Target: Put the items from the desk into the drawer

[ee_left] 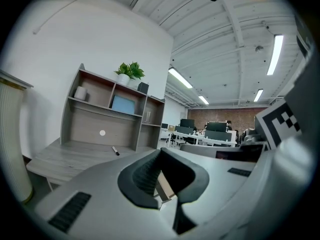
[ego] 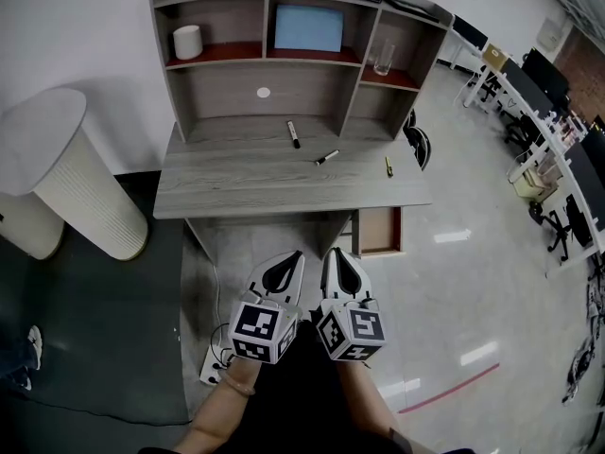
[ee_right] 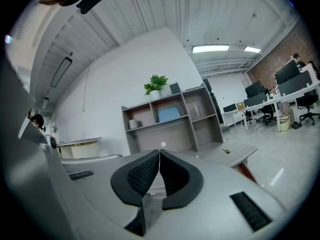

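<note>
Black marker (ego: 294, 134) lies on the desk (ego: 236, 183) near the hutch (ego: 217, 88) back, at 12 o'clock from both grippers and well apart from them. A second pen (ego: 327, 158) lies just at 4 o'clock of the marker. A small yellow item (ego: 388, 166) sits near the desk's right edge, at 3 o'clock of that pen. All three are apart from one another.

Drawer (ego: 378, 232) stands pulled out under the desk's right end, at 1 o'clock from the right gripper (ego: 338, 257) and nearer to it than the desk items are.

Left gripper (ego: 286, 261) and right gripper are side by side, low, in front of the desk's front edge. On each, the jaws meet at the tips with nothing between them.

Desk front edge is bare along its length. Open floor lies between grippers and desk. A ribbed white column (ego: 76, 187) stands at 9 o'clock of the desk, and a power strip (ego: 213, 362) lies on the floor at 8 o'clock of the left gripper.
</note>
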